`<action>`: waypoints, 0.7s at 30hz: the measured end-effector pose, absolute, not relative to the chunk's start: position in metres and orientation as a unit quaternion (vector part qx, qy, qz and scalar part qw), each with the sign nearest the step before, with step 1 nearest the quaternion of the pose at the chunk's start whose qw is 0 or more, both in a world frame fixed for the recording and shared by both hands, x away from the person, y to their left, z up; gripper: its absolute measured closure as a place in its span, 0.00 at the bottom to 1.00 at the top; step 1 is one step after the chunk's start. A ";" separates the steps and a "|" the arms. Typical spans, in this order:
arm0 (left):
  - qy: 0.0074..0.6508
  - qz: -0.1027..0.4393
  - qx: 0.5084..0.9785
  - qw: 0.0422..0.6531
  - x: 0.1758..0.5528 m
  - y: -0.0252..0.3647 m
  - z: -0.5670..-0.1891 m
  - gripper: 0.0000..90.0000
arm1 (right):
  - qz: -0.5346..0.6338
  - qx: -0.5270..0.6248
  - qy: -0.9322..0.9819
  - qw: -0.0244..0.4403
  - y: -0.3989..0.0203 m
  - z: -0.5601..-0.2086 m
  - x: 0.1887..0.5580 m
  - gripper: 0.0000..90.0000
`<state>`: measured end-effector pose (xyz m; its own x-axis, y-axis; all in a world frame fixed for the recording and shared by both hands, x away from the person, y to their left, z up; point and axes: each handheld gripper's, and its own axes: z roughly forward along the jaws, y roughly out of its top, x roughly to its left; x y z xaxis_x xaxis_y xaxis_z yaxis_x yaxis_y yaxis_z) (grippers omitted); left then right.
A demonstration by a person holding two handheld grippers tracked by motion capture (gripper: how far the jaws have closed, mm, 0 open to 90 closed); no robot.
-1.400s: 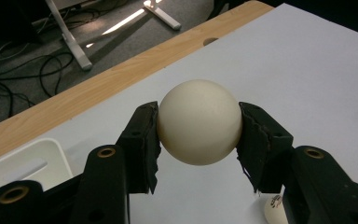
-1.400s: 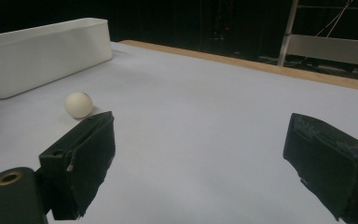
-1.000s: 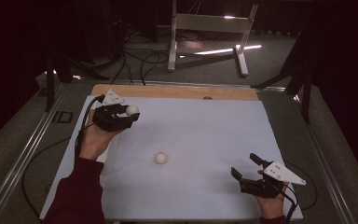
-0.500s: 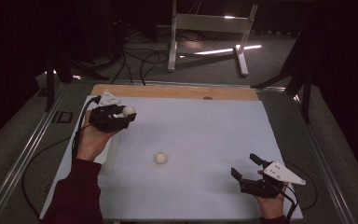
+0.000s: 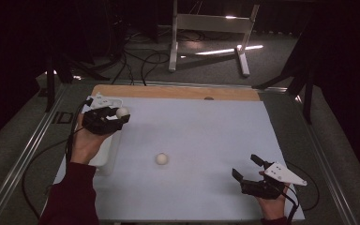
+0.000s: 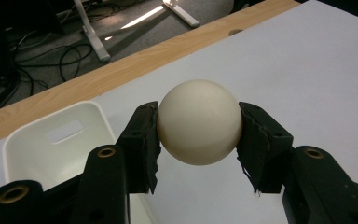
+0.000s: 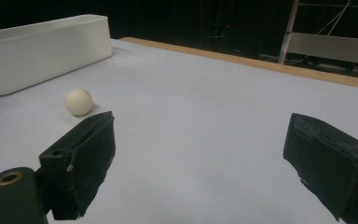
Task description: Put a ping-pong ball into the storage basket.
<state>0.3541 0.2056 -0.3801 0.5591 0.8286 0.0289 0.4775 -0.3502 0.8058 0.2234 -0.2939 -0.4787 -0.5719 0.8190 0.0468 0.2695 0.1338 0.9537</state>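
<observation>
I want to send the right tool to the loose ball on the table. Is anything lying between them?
No. In the right gripper view, bare white table cover runs from the open right tool to the loose ball; the high view agrees.

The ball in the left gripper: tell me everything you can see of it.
The smooth, matte cream-white ball is a plain sphere with no markings, plastic by its look. The left gripper is shut on it, a black pad pressing each side at its widest part. It is held clear of the pale table sheet, just beside the open white plastic bin, not over its opening.
</observation>
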 end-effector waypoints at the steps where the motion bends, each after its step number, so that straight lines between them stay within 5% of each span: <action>1: 0.414 0.224 0.790 0.393 0.354 0.207 -0.381 0.57 | 0.535 0.384 0.707 0.257 -0.294 -0.479 0.223 0.10; 21: 0.429 0.230 0.782 0.389 0.347 0.229 -0.387 0.57 | 0.533 0.384 0.709 0.256 -0.294 -0.479 0.224 0.10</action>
<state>0.3469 0.2289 -0.3872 0.5263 0.8499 0.0257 0.4916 -0.3288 0.8064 0.2237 -0.2936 -0.4793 -0.5732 0.8181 0.0465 0.2723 0.1367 0.9524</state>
